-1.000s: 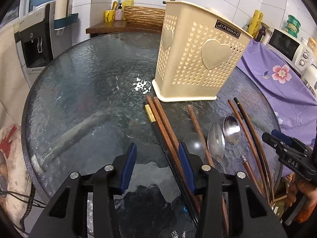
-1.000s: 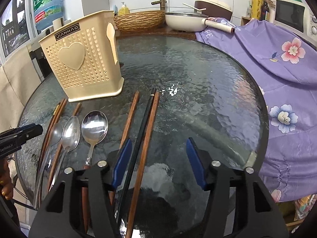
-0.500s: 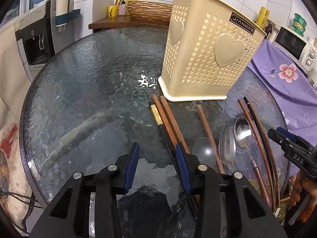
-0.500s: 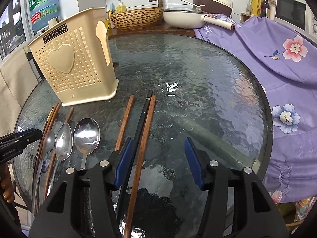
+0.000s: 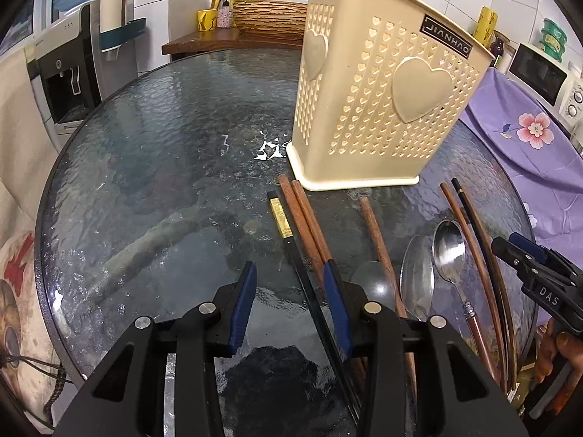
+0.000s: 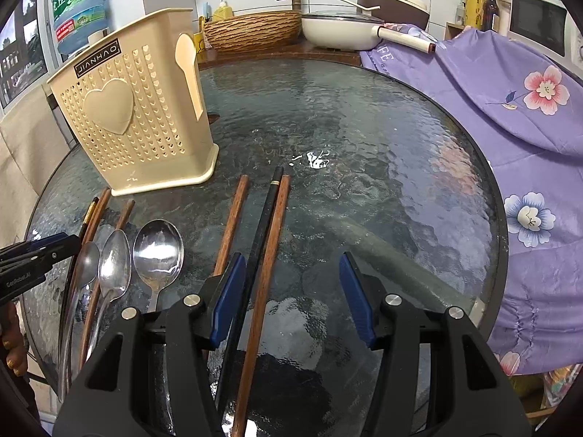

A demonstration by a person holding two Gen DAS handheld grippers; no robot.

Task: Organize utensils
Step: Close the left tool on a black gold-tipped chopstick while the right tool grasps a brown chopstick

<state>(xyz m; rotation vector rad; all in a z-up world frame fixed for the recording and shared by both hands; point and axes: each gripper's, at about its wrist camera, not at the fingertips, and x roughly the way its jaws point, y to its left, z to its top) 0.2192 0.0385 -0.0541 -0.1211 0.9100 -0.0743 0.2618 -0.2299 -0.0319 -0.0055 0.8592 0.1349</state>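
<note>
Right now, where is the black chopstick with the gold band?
In the left wrist view, the black chopstick with the gold band lies flat on the glass table, immediately left of two brown chopsticks, near the cream utensil holder.

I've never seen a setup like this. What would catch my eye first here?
Probably the cream basket with heart-shaped holes, standing upright on the round glass table. In front of it lie loose chopsticks and three metal spoons, side by side, none in the basket yet. In the foreground, two black claws with blue pads hover open over the chopsticks, the left claw and the right claw, neither holding anything.
</note>
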